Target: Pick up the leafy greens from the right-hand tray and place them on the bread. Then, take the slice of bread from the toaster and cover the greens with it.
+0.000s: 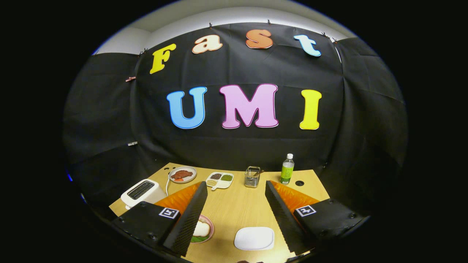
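While the gripper is held high above the table with its fingers spread wide and nothing between them, the scene can be read from the toaster rightward. No bread can be seen standing out of the toaster's slot, which runs lengthwise toward the far right; whether a slice sits inside cannot be told. Beyond the toaster a plate with reddish food is seen, then a divided dish, a wire holder and a bottle. Nearer than the toaster, half hidden by the left finger, a pink plate carries bread with greens showing at its near edge. Right of that plate a white tray lies bare, its long axis crosswise to the fingers. The greens step is judged done, or the top slice even laid; this cannot be settled. If not, a descent to the toaster slot with fingers narrowed across the slice is called for.
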Demonstrator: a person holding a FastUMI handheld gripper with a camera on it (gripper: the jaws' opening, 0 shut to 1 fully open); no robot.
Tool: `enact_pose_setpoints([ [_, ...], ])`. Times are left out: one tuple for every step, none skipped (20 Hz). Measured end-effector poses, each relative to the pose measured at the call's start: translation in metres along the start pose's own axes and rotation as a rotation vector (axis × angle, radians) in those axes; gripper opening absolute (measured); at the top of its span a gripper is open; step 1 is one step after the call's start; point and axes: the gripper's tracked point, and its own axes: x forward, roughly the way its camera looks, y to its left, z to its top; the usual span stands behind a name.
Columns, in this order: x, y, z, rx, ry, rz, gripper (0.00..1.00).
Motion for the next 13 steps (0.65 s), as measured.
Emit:
enact_pose_setpoints([
  [-0.006,-0.011,0.001,0.001,-0.01,-0.015,0.99],
  [-0.012,-0.021,0.0,0.001,-0.018,-0.028,0.99],
  [-0.016,-0.03,-0.001,-0.001,-0.025,-0.039,0.99],
  [-0.018,-0.038,-0.001,-0.002,-0.03,-0.049,0.99],
  [-0.018,-0.044,-0.001,-0.001,-0.033,-0.056,0.99],
  [-0.018,-0.048,-0.002,-0.003,-0.033,-0.056,0.99],
  [-0.018,-0.052,-0.001,-0.001,-0.034,-0.058,0.99],
  [-0.018,-0.053,0.003,-0.001,-0.043,-0.055,0.99],
  [-0.018,-0.054,0.006,-0.003,-0.053,-0.053,0.99],
  [-0.018,-0.055,0.009,-0.006,-0.062,-0.051,0.99],
  [-0.018,-0.055,0.012,-0.011,-0.07,-0.048,0.99],
  [-0.017,-0.055,0.013,-0.015,-0.073,-0.045,0.99],
  [-0.017,-0.053,0.012,-0.018,-0.073,-0.04,0.99],
])
